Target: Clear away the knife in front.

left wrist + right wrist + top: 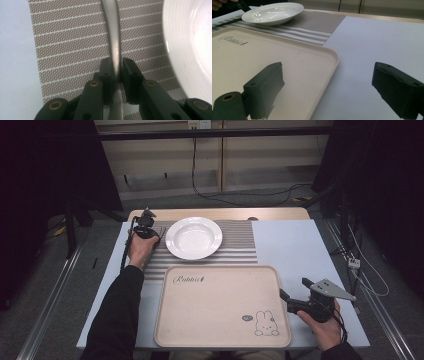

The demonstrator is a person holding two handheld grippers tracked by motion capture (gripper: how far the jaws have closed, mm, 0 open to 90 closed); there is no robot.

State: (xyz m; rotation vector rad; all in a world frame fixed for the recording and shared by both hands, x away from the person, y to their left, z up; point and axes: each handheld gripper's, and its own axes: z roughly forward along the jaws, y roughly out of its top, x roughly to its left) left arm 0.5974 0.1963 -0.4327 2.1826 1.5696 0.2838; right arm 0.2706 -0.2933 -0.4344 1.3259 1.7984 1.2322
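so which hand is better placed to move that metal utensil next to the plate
Left. The left gripper already has its jaws clamped on the utensil handle lying on the striped placemat beside the white plate. The right gripper sits open at the tray's right edge, far from it.

White plate (194, 238) on grey-and-white striped placemat (235, 247); beige tray (222, 306) printed with a rabbit; silver utensil handle (113, 37); pale blue counter (295, 245); black fingers (128, 72).
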